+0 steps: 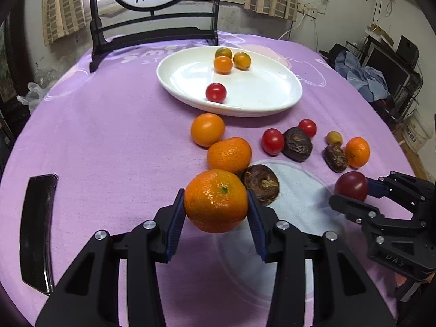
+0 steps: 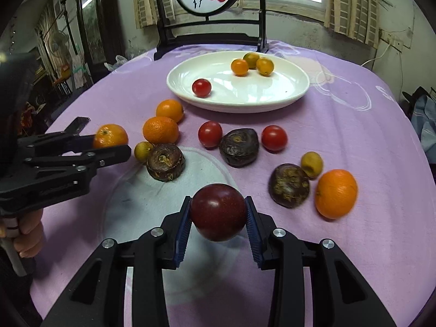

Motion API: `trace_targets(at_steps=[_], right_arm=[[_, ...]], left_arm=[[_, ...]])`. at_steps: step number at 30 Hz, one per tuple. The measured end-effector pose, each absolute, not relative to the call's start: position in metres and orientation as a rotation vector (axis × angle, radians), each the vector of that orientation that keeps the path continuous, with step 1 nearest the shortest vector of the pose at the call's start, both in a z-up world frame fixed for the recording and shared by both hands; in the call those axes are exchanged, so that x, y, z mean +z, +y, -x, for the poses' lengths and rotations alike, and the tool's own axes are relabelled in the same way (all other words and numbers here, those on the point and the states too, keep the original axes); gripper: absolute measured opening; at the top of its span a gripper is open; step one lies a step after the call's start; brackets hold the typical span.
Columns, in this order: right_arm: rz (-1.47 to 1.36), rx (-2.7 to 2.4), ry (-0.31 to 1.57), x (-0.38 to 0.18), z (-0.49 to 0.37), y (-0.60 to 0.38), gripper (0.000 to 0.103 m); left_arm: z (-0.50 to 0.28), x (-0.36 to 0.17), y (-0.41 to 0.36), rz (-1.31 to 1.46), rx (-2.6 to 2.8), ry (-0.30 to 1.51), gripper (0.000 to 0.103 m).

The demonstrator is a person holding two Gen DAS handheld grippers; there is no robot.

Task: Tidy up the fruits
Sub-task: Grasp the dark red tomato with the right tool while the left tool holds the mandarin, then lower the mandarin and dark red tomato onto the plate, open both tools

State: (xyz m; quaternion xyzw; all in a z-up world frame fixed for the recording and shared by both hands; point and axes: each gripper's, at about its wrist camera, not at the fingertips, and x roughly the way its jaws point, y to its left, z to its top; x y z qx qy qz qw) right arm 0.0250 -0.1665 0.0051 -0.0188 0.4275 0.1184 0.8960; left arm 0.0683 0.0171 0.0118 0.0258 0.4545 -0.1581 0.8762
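Two loads are pinched: my left gripper holds a dimpled orange mandarin, my right gripper a glossy dark-red plum. Ahead, toward upper centre frame, lies the white oval plate, about equally far from both.

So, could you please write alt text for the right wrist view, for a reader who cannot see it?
The right gripper holds a dark red plum between its blue pads above a purple tablecloth. Beyond it lie oranges, red tomatoes and dark brown fruits, then a white plate with four small fruits. At left, the left gripper holds an orange.
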Motion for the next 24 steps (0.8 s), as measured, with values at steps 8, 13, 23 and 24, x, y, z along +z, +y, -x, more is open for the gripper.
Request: trace_targets(at_steps=[8, 13, 23, 24], right_arm=[[0.060, 0.258, 0.763, 0.056, -0.043, -0.179, 0.038], [0.080, 0.238, 0.740, 0.064, -0.084, -0.170, 0.038], [0.106, 0.152, 0.849, 0.020, -0.162, -0.152, 0.038], [0.105, 0.149, 0.856, 0.017, -0.166, -0.151, 0.038]], left_arm=[[-0.099, 0.065, 0.001, -0.085, -0.347, 0.880, 0.043], [-0.148, 0.082, -0.014, -0.075, -0.318, 0.863, 0.043], [-0.232, 0.035, -0.028, -0.012, -0.233, 0.987, 0.042], [-0.236, 0.031, -0.027, -0.014, -0.225, 0.991, 0.042]])
